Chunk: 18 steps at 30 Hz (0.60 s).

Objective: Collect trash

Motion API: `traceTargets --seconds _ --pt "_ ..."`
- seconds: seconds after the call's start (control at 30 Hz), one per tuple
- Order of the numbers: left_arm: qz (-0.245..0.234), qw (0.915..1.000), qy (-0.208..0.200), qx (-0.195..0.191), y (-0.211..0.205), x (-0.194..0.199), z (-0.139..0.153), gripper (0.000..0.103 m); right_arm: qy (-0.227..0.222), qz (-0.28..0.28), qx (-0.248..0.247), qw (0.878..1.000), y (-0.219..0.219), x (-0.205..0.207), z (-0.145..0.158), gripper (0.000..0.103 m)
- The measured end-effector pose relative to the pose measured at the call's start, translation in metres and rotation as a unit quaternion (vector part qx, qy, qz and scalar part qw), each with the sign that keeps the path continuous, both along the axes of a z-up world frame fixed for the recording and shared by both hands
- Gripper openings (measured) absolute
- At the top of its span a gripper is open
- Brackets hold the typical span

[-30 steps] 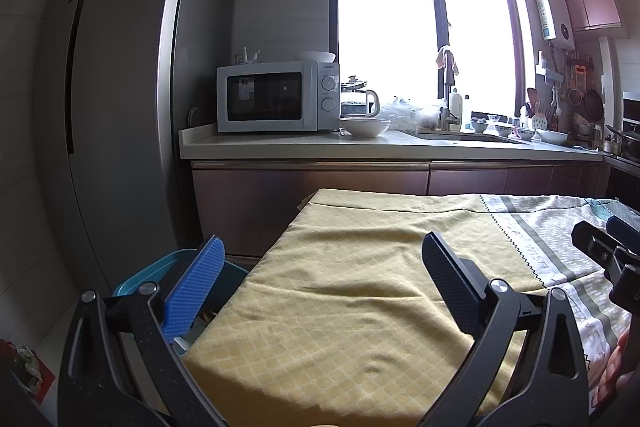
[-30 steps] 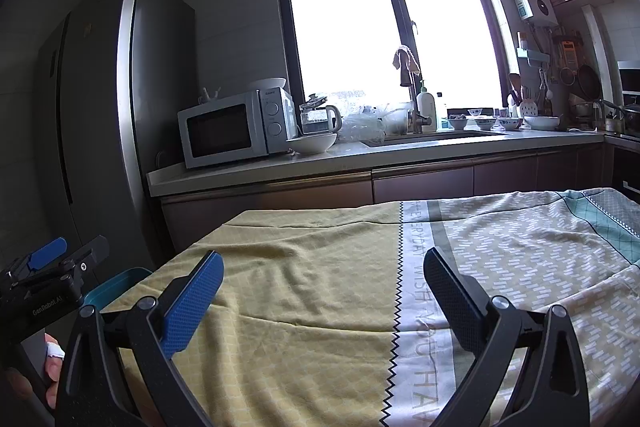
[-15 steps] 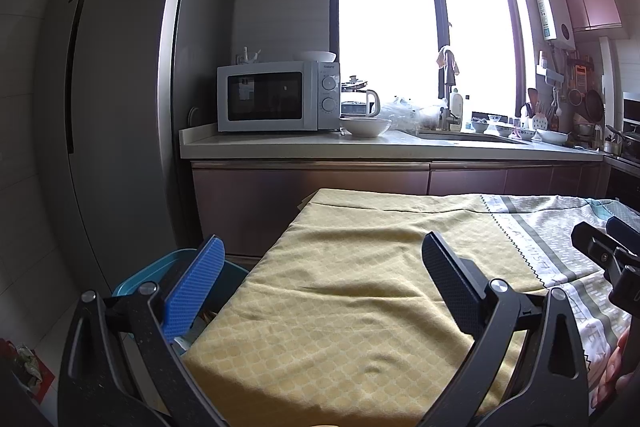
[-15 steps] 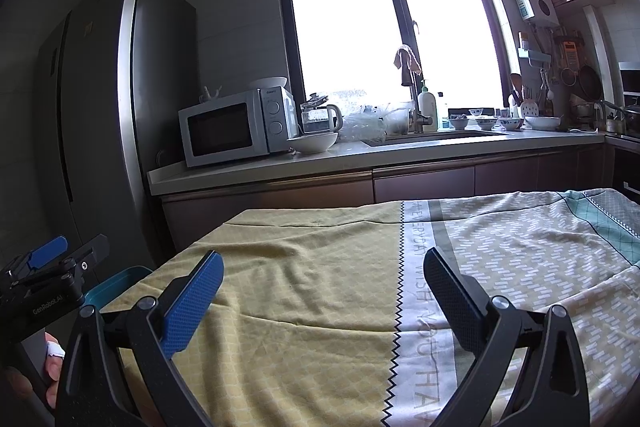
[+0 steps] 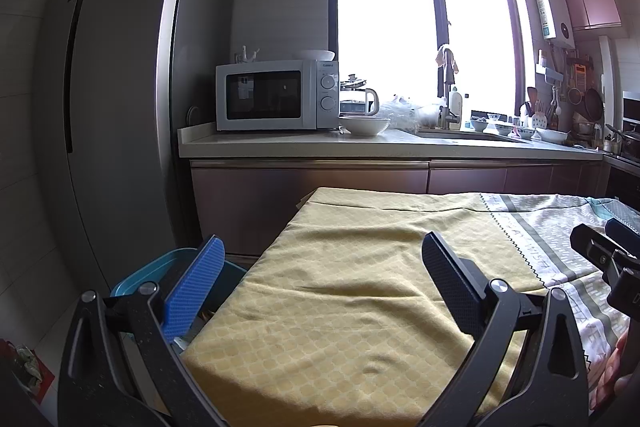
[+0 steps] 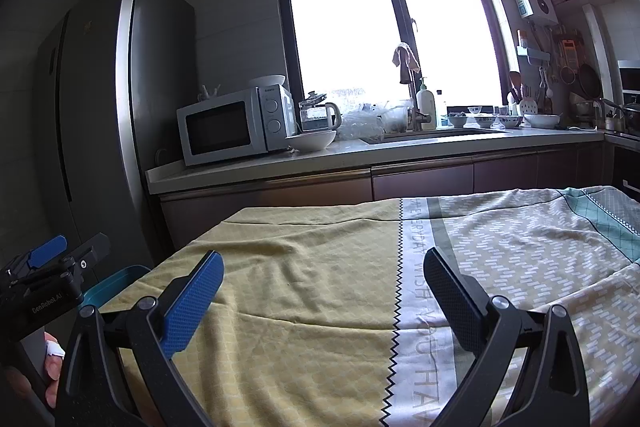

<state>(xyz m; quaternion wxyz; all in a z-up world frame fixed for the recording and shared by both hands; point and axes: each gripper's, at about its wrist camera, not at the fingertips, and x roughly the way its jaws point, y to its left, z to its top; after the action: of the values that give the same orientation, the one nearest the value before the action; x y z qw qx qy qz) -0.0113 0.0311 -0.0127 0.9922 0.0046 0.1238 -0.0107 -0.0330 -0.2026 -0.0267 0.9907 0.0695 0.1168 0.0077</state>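
Note:
A table under a yellow patterned cloth (image 5: 340, 291) fills the foreground of both views, and no trash lies on the cloth (image 6: 320, 267). A teal bin (image 5: 136, 275) stands on the floor at the table's left edge, also seen as the teal bin (image 6: 116, 281) in the right wrist view. My left gripper (image 5: 320, 283) hovers open over the table's left end, its left finger above the bin. My right gripper (image 6: 324, 291) hangs open over the middle of the cloth. Each gripper holds nothing.
A tall grey fridge (image 5: 100, 107) stands at the left. Behind the table runs a counter (image 5: 360, 147) with a microwave (image 5: 276, 95), a white bowl (image 5: 364, 125), a kettle and a sink. Crumpled items on something red (image 5: 28, 367) lie on the floor at the far left.

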Motion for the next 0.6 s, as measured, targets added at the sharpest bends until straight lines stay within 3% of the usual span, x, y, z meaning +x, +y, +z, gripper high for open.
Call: traceTargets --seconds 0.6 --pt "-0.013 0.9999 0.007 0.004 -0.01 0.01 -0.002 0.097 0.008 -0.006 0.009 1.0 -0.011 0.009 -0.005 0.097"
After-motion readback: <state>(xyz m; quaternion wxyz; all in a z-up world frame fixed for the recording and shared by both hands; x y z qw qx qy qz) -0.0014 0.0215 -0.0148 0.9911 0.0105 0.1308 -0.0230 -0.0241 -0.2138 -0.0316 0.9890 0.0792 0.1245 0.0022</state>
